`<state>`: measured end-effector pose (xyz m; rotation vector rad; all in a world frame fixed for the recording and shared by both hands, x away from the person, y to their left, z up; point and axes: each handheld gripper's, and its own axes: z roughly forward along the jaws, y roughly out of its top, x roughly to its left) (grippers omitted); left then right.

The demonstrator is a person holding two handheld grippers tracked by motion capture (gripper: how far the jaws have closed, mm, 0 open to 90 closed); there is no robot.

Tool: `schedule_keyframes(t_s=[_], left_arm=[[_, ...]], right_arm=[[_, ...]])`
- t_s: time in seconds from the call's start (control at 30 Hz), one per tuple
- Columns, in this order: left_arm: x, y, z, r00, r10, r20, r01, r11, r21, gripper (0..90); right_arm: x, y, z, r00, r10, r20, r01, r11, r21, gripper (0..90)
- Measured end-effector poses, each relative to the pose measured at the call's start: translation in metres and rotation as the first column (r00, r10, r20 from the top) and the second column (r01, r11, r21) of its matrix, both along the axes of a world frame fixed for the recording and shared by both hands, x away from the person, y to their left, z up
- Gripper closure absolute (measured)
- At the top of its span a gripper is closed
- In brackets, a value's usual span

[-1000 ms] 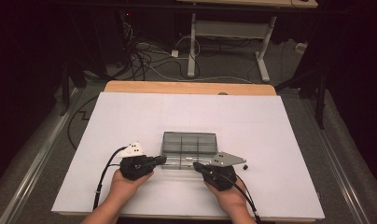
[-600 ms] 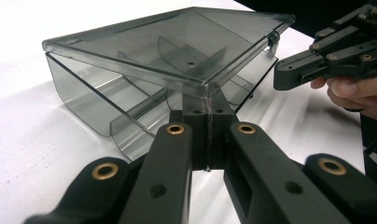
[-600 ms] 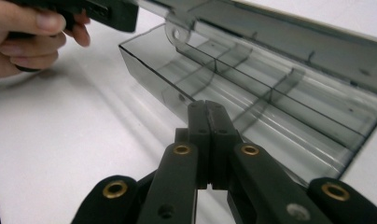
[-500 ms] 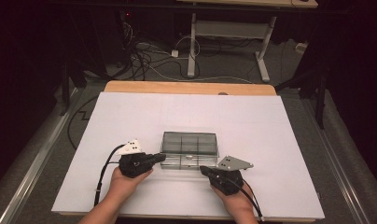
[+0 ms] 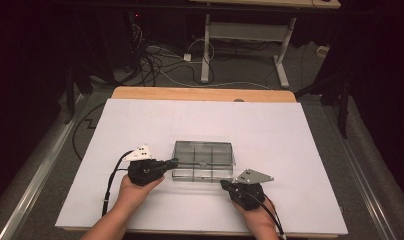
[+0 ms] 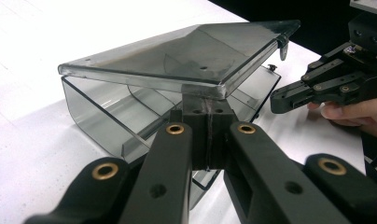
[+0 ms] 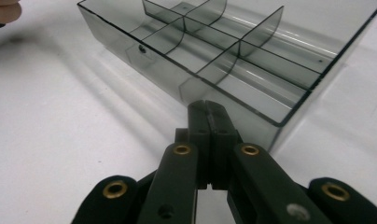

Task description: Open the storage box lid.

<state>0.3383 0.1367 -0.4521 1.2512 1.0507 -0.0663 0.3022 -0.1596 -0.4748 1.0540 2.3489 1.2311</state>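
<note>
A smoky clear compartment box (image 5: 204, 161) lies in the middle of the white table (image 5: 240, 120). My left gripper (image 5: 175, 162) is at the box's left end. In the left gripper view its shut jaws (image 6: 207, 100) sit under the edge of the lid (image 6: 186, 56), which is tilted up off the box body (image 6: 107, 116). My right gripper (image 5: 223, 183) is shut with nothing in it, just off the box's near right corner. Its tip (image 7: 207, 105) points at the box wall (image 7: 177, 79), with the dividers (image 7: 233, 51) behind. It also appears in the left gripper view as the right gripper (image 6: 276, 100).
A wooden board edge (image 5: 205, 93) borders the table's far side. Beyond it, cables (image 5: 165, 65) lie on the floor and a desk frame (image 5: 240, 35) stands there. White table surface extends on all sides of the box.
My right gripper has drawn back a little from the box's front, toward the near right. The left gripper has stayed at the box's left end.
</note>
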Motion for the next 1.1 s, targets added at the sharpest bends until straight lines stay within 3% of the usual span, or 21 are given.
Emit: schedule_keyframes(t_s=[0.43,0.57,0.7,0.83,0.9,1.0,1.1], left_arm=[[0.002,0.000,0.000,1.0000,0.004,0.002,-0.004,1.0000,0.000,87.4],[0.001,0.000,0.000,1.0000,0.004,0.005,-0.004,1.0000,0.000,87.3],[0.002,0.000,-0.001,1.0000,0.002,0.005,-0.002,1.0000,0.003,87.3],[0.002,-0.001,-0.001,1.0000,0.004,0.005,-0.004,1.0000,0.007,87.4],[0.002,-0.001,-0.001,1.0000,0.003,0.004,-0.003,1.0000,0.005,87.3],[0.002,-0.002,-0.001,1.0000,-0.004,-0.001,0.004,1.0000,0.004,87.3],[0.001,-0.003,0.000,1.0000,-0.006,0.001,0.006,1.0000,0.003,87.3]], right_arm=[[-0.008,-0.012,0.004,0.9999,-0.002,0.012,0.001,0.9996,0.028,90.0],[-0.011,-0.023,0.009,0.9995,-0.027,0.015,0.026,0.9980,0.058,90.0],[-0.016,-0.038,0.014,0.9972,-0.060,0.044,0.059,0.9974,0.041,89.5],[-0.021,-0.051,0.010,0.9915,-0.117,0.057,0.114,0.9921,0.053,83.3],[-0.025,-0.053,0.005,0.9888,-0.138,0.059,0.135,0.9896,0.050,75.1],[-0.028,-0.050,0.003,0.9904,-0.121,0.066,0.121,0.9926,0.002,66.7],[-0.026,-0.051,0.004,0.9926,-0.109,0.053,0.108,0.9939,0.022,55.7]])
